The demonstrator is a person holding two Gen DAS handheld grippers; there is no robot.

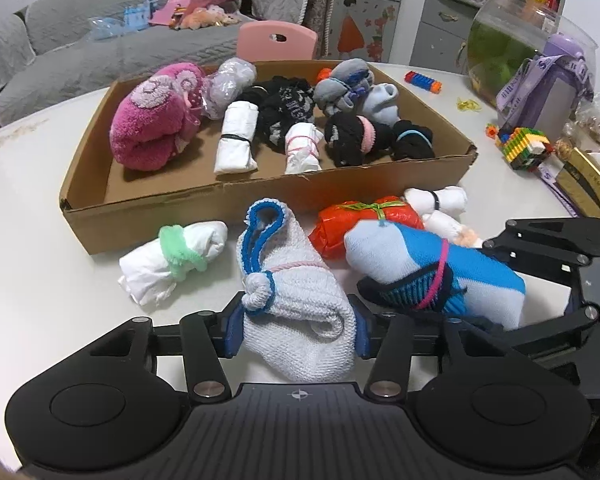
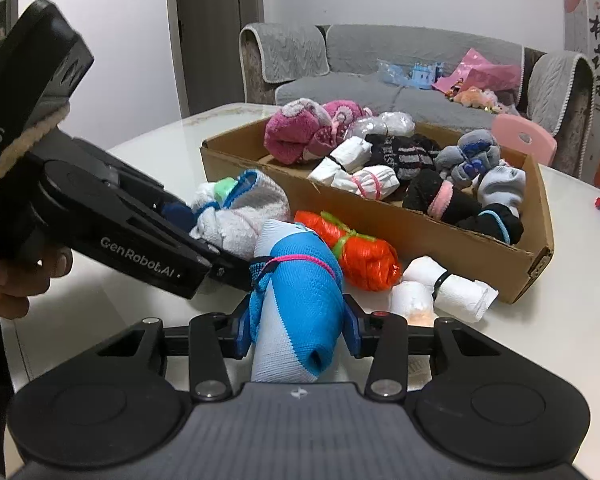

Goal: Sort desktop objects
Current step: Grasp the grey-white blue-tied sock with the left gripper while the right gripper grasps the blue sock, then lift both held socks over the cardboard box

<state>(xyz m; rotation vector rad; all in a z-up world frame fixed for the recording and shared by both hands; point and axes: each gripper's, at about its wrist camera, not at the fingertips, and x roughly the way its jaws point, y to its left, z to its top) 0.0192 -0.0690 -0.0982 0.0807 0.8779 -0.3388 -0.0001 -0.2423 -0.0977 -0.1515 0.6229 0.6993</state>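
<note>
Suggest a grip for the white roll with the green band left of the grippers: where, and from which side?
Grip the white roll across its waist at the green band, coming from above with jaws spanning its short width. It lies flat on the table, clear of the cardboard box; the band is probably its firmest, narrowest point.

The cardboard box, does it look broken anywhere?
A bit. The cardboard box has a ragged tear along the top edge of its near wall, and the wall bows slightly there. In the right wrist view its end corner looks crushed. It holds its rolled socks fine.

sock rolls (image 1: 236, 142) in box (image 1: 260, 196), loose bundles (image 1: 172, 258) before it on table (image 1: 40, 200)
</note>
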